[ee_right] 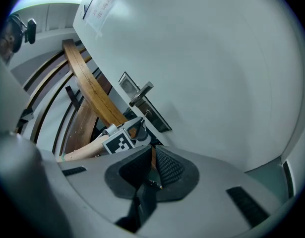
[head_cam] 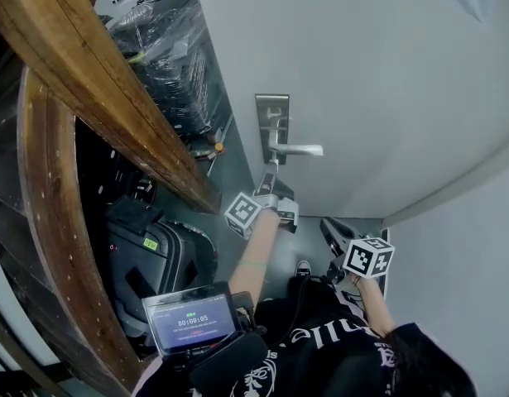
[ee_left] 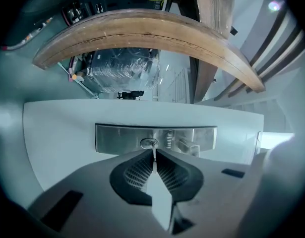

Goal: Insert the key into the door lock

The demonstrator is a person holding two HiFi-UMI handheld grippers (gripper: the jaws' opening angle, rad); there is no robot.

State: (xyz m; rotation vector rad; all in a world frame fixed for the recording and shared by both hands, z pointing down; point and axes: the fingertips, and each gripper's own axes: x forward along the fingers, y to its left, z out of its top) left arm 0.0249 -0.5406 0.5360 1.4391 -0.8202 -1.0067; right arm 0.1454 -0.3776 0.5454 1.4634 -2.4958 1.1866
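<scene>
White door (head_cam: 386, 73); steel lock plate (ee_left: 117, 138) on it. Right gripper (ee_right: 151, 157) pressed together, empty, off to side. Left gripper (ee_left: 154, 153) pinching key (ee_left: 154, 161), tip at keyhole (ee_left: 149, 143); depth unclear. Advice: keep blade square to slot, push straight, ease off if binding.

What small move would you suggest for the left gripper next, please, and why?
Probably a short, straight push forward with the left gripper, kept level. It is shut on the key, whose tip sits at the keyhole in the lock plate, in line with it. Much of the blade shows outside the lock.
</scene>
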